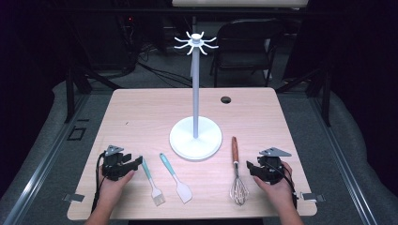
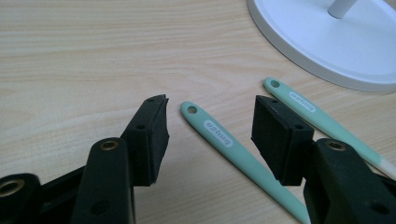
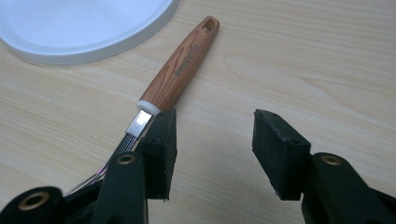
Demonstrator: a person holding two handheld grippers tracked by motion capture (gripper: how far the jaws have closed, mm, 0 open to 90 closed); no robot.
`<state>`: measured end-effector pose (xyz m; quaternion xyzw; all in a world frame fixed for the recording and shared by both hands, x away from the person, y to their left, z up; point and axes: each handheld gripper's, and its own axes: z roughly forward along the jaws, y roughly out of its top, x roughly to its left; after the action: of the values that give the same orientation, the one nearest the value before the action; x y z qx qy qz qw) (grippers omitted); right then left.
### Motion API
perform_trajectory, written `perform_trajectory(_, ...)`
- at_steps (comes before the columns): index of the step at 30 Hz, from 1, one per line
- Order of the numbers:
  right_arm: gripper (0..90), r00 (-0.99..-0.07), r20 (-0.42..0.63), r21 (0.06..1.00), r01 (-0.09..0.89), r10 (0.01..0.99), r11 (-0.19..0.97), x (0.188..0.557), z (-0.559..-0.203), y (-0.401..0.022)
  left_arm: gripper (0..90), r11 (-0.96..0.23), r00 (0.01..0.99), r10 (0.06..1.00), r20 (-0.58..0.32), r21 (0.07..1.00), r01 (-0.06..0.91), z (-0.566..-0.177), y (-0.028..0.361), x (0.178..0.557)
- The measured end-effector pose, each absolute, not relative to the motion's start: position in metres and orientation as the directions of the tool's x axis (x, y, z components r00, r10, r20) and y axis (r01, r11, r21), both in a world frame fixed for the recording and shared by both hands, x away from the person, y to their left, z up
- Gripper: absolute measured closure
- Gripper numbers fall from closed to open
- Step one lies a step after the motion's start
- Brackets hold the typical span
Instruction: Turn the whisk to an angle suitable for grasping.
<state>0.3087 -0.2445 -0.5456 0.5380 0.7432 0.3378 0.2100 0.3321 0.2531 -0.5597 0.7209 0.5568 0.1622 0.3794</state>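
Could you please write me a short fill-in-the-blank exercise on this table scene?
1. The whisk has a handle that looks like ____.
2. The brush and the spatula both have handles coloured ____.
3. The stand has a round base coloured ____.
4. The left gripper's jaws stand open on either side of the ____ handle.

Missing words: wood; green; white; brush

On the worktop [image 1: 141, 117] the stand [image 1: 195, 138] sits mid-front; brush [image 1: 151, 182] and spatula [image 1: 176, 178] lie left of it, whisk [image 1: 237, 174] right; a gripper flanks each side.
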Motion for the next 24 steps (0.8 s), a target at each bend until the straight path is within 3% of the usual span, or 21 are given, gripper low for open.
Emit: perform_trajectory(24,54.2,-0.34,0.161,0.701,0.7,0.927,0.135,0.329,-0.541,-0.231,52.6,-0.068,0.345,0.907,-0.241,0.725,0.685,-0.557,0.258,0.32)
